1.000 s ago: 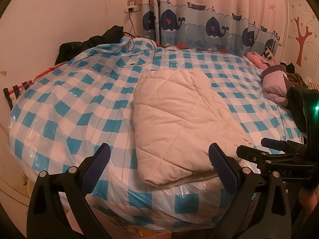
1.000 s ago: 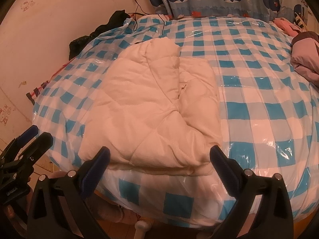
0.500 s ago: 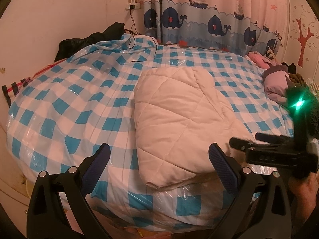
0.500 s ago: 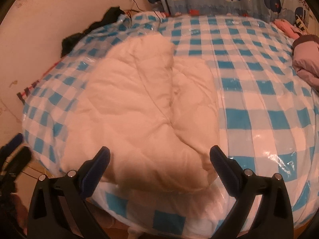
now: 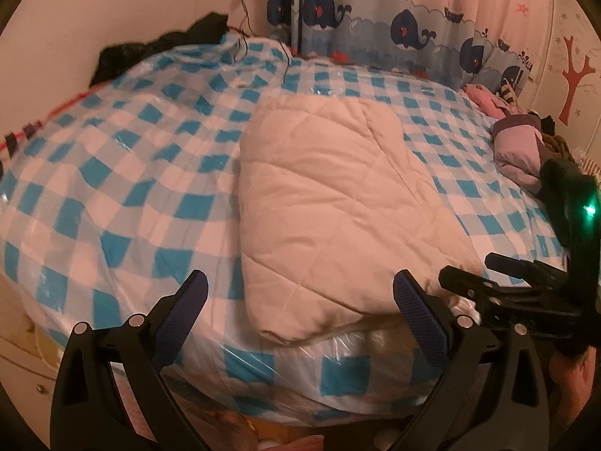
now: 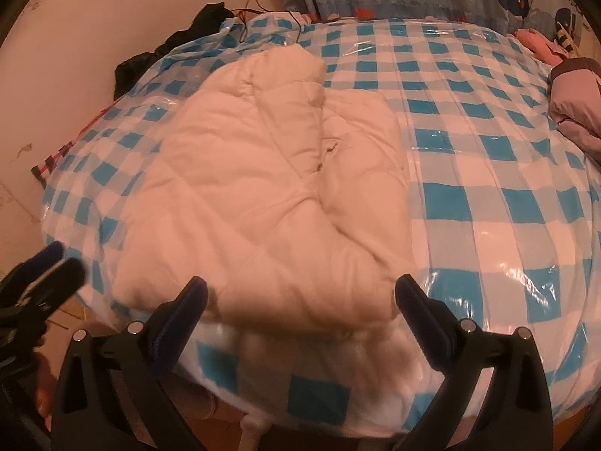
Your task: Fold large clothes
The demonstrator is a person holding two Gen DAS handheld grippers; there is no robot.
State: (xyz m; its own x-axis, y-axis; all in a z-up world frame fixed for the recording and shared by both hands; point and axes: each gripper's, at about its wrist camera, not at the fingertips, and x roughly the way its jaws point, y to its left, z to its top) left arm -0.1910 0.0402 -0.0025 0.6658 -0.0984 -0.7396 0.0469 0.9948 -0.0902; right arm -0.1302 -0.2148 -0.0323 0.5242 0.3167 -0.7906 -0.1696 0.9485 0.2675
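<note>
Cream quilted garment [image 5: 330, 203], one, folded on checked bed [image 5: 112, 173]; two tongs, left tongs [image 5: 300, 312] and right tongs [image 6: 300, 304], spread, apparently empty

The left hand-held gripper [image 5: 300, 300] and right hand-held gripper [image 6: 300, 300] hover side by side, jaws spread wide, gripping nothing.

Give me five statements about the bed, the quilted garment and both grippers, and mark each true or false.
1. The cream quilted garment lies on a blue-and-white checked bed cover. True.
2. The left gripper is clamped on the garment. False: its jaws are open and hold nothing.
3. The right gripper is open, near the garment's near edge. True.
4. The curtain shows giraffes. False: it shows whales.
5. The garment hangs from a hanger. False: it lies folded on the bed.
</note>
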